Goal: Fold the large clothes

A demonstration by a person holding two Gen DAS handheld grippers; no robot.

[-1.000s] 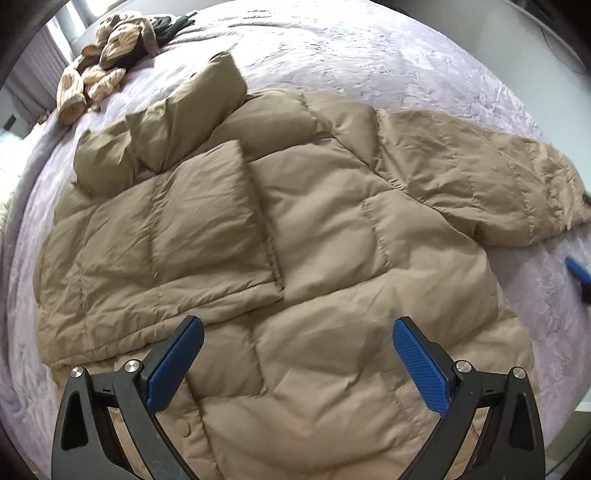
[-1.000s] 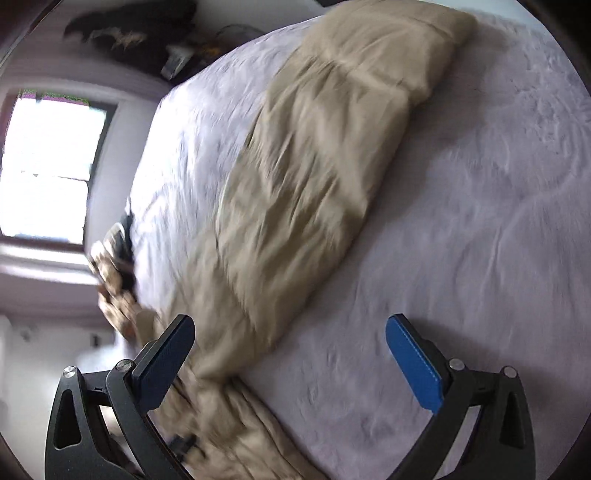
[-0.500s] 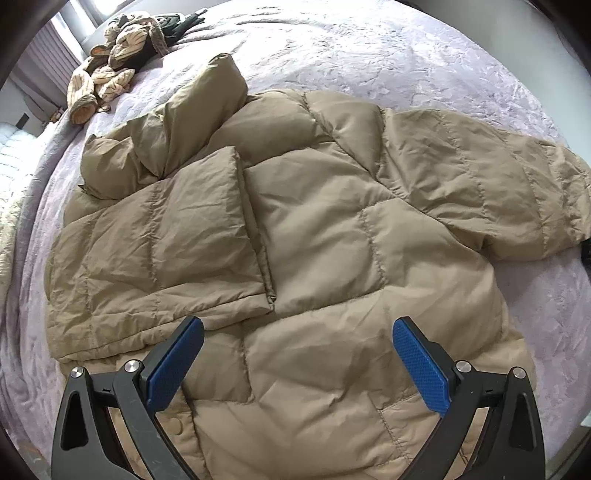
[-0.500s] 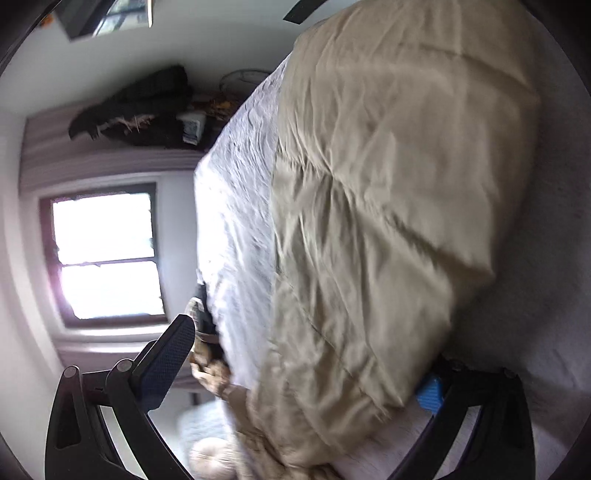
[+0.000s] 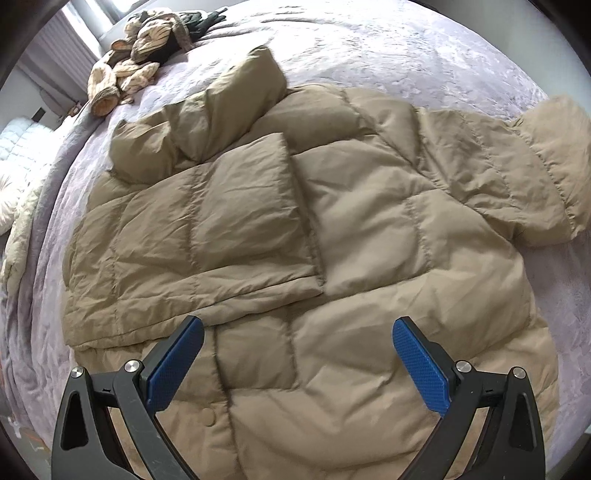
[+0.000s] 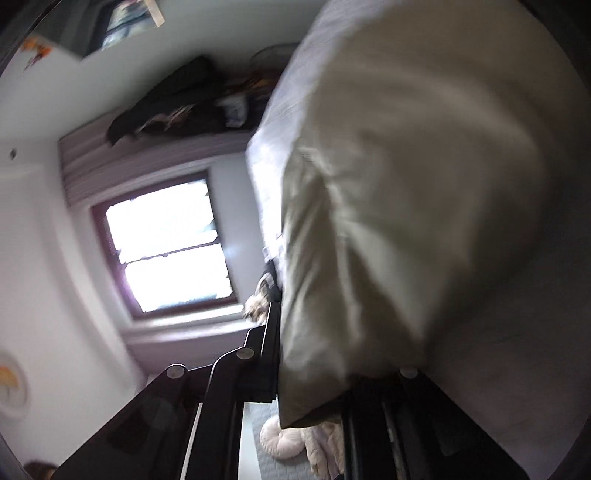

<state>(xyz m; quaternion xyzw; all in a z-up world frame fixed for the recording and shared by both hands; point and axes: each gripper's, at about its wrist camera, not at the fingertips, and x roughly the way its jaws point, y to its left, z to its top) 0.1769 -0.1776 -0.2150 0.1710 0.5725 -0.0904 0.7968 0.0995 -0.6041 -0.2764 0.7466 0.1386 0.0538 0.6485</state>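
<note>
The left claw (image 5: 297,363) is held spread wide, its blue textured pads (image 5: 173,363) hanging above the lower front of a tan quilted puffer jacket (image 5: 369,236) with nothing caught between them. The jacket is laid flat across a bed covered by a pale lilac patterned bedspread (image 5: 388,48); one sleeve (image 5: 207,240) is seen folded inward over the chest, while the other sleeve (image 5: 546,162) is stretched out toward the right edge of the left wrist view, its cuff end raised off the bedspread and blurred. A round snap button (image 5: 209,419) is visible on the jacket's front placket near the left pad. The collar (image 5: 229,107) is bunched at the far side of the garment. Beyond it, near the head of the bed, a heap of cream and brown striped plush items (image 5: 129,70) is found beside a dark garment (image 5: 201,22). In the right wrist view the right claw (image 6: 314,373) is shown closing, its black fingers (image 6: 271,350) drawn nearly together on a thick fold of the same jacket's fabric (image 6: 406,206), which fills most of that blurred picture and hides the far finger. Behind the cloth a bright window (image 6: 168,245) with a dark frame is seen, with dark clothing (image 6: 162,107) piled on a ledge above a pleated curtain (image 6: 122,162)
</note>
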